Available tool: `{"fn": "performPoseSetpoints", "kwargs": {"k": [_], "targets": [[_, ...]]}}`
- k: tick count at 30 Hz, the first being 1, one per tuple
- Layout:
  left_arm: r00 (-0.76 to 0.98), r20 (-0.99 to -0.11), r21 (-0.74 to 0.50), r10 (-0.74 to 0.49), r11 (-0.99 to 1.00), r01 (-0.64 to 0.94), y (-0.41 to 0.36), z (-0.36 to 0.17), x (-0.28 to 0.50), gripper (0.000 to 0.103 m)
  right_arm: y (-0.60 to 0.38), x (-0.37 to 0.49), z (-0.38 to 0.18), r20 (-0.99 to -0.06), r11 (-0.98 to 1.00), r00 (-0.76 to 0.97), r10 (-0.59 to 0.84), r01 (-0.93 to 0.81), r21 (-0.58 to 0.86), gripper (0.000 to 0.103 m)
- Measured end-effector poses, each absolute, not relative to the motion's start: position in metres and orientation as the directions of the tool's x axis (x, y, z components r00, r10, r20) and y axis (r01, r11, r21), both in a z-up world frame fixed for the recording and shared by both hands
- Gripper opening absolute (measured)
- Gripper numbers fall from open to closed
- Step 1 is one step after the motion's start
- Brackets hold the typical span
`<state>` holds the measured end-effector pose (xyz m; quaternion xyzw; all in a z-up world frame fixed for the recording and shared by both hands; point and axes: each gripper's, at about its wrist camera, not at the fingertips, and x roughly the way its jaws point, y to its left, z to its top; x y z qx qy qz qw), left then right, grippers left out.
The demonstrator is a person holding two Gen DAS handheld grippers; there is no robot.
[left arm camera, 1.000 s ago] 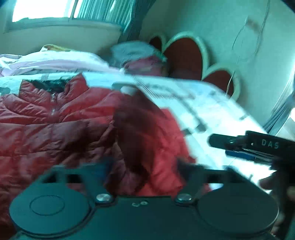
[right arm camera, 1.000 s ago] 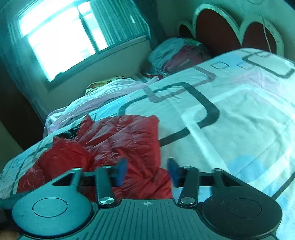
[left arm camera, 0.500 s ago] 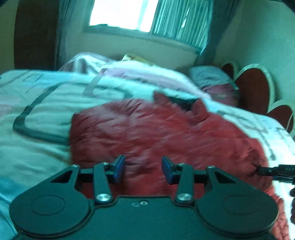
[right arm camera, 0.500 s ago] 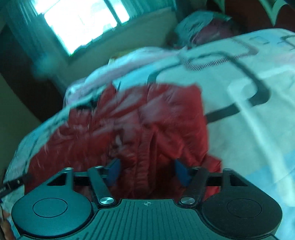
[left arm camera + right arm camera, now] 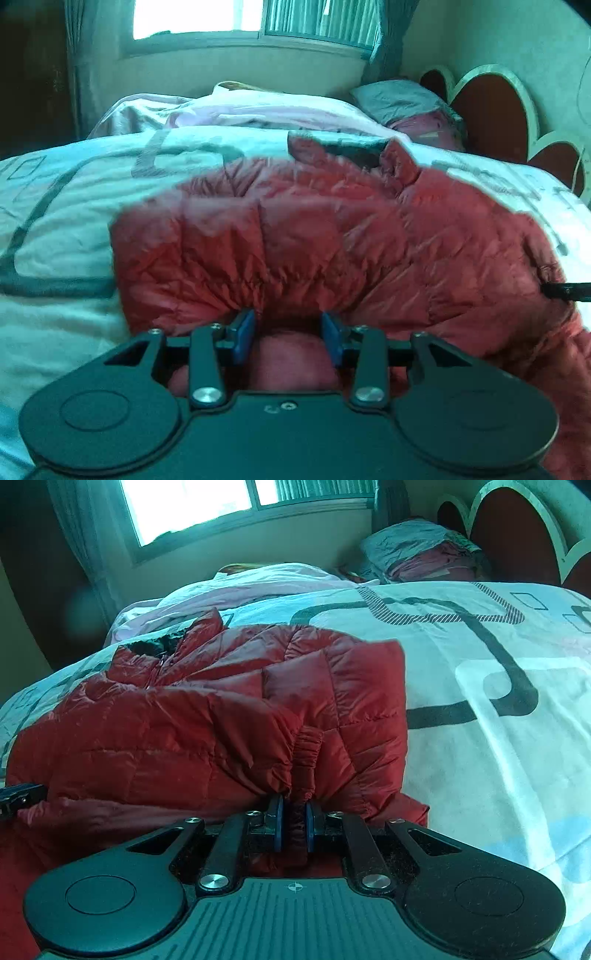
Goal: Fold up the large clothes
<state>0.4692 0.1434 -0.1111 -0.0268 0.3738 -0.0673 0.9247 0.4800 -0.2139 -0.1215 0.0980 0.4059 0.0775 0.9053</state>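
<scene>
Right wrist view: the right tool point(image 5: 293, 825) has its jaws drawn narrow, just closing in, and they pinch a gathered fold of the red puffer jacket point(image 5: 229, 716) at its near hem, close to the elastic cuff point(image 5: 306, 749) of a sleeve laid across the body.
Left wrist view: the left tool point(image 5: 288, 338) stands half-wide, its pads on either side of a thick bulge of the jacket's point(image 5: 314, 236) near edge; the padding fills the gap, so it appears gripped.
Jacket position: it lies spread on the bed point(image 5: 498, 738), collar point(image 5: 397, 162) toward the far side, hem toward the tools.
Why two grips: holding the hem at two separated points likely keeps the bulky edge straight when it is lifted over toward the collar.
Why different widths: one bite takes thin gathered fabric, the other a puffier wad.
Other tool in sight: the right tool's tip point(image 5: 569, 290) shows at the jacket's right edge.
Risk: slippery shell fabric may slide out.
</scene>
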Motion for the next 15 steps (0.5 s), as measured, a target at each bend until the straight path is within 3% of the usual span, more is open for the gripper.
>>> {"fn": "performPoseSetpoints", "kwargs": {"k": [1,2,3,7,8,10,15], "targets": [[0.737,-0.659,-0.113,-0.15,0.988,0.101,0.149,-0.103,0.465,0.048,-0.216,0.477,-0.114,-0.705,0.971,0.68,0.202,-0.045,0.234,0.023],[0.757,-0.637,-0.117,-0.143,0.989,0.088,0.155,-0.096,0.464,0.054,-0.219,0.473,-0.105,-0.68,0.975,0.713,0.172,-0.026,0.22,0.055],[0.772,-0.623,-0.117,-0.126,0.991,0.067,0.162,-0.091,0.466,0.064,-0.221,0.47,-0.097,-0.643,0.976,0.748,0.166,-0.03,0.216,0.065],[0.778,-0.617,-0.15,-0.119,0.988,0.033,0.181,-0.091,0.497,0.066,-0.206,0.493,-0.087,-0.631,0.974,0.747,0.212,-0.11,0.197,0.063],[0.77,-0.625,-0.156,-0.125,0.987,0.034,0.182,-0.095,0.505,0.064,-0.201,0.5,-0.088,-0.634,0.973,0.741,0.223,-0.131,0.188,0.048],[0.744,-0.655,-0.168,-0.136,0.985,0.032,0.185,-0.107,0.521,0.062,-0.189,0.514,-0.098,-0.655,0.971,0.717,0.237,-0.164,0.171,0.039],[0.715,-0.69,-0.114,-0.112,0.992,0.046,0.182,-0.13,0.523,0.065,-0.19,0.532,-0.134,-0.729,0.985,0.663,0.168,-0.133,0.107,0.043]]}}
